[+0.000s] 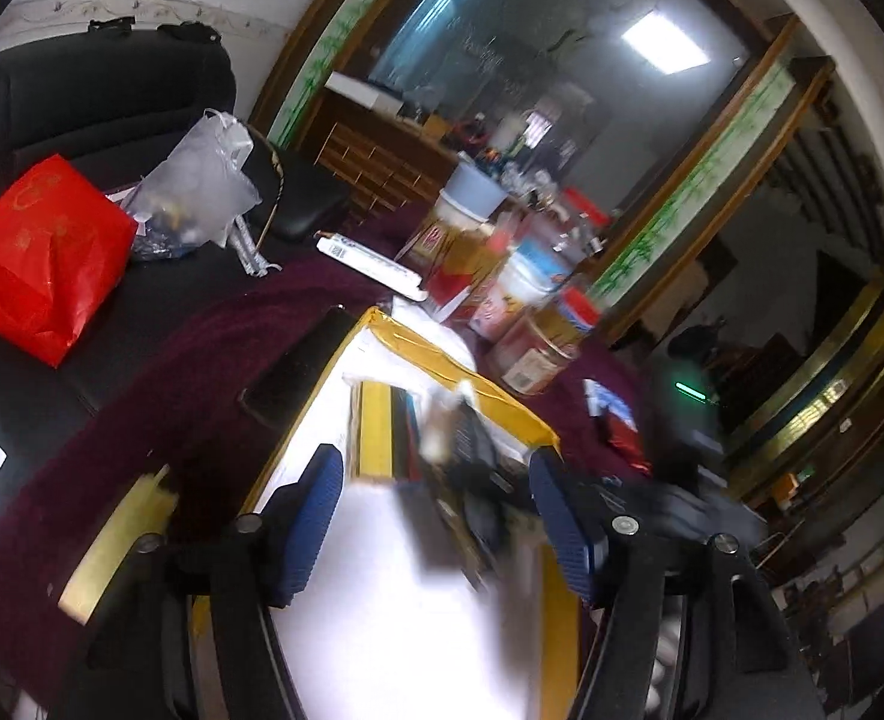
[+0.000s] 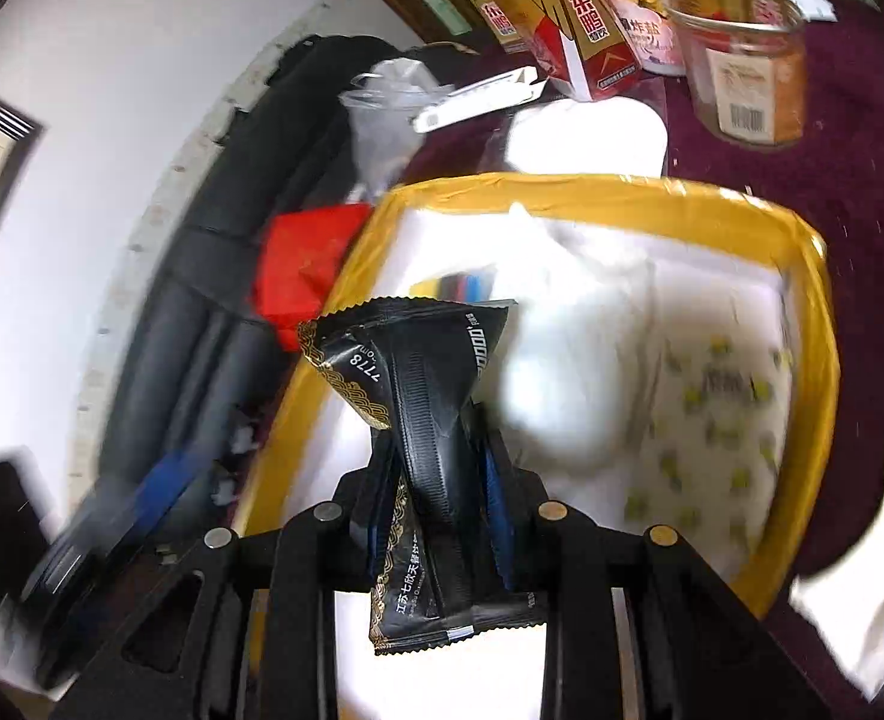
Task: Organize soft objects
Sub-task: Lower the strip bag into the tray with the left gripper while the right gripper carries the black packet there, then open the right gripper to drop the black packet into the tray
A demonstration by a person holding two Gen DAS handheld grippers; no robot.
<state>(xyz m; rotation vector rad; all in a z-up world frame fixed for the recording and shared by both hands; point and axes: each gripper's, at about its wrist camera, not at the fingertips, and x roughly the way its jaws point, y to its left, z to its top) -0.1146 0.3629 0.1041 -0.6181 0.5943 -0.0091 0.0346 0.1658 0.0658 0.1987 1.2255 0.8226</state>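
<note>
My right gripper (image 2: 435, 480) is shut on a black packet with gold print (image 2: 417, 396), pinched at its middle and held above a yellow-rimmed tray (image 2: 562, 186). The tray holds white soft packs, one with a yellow-green pattern (image 2: 718, 414). My left gripper (image 1: 435, 516) is open, its blue pads wide apart over the same tray (image 1: 429, 348). In the left wrist view a blurred dark shape, the black packet (image 1: 472, 450), shows between the fingers.
A dark purple cloth (image 1: 141, 396) covers the table. Jars and drink cartons (image 1: 502, 288) stand behind the tray. A red bag (image 1: 39, 258) and a clear plastic bag (image 1: 201, 180) lie on a black sofa at left. A dark phone (image 1: 297, 372) lies beside the tray.
</note>
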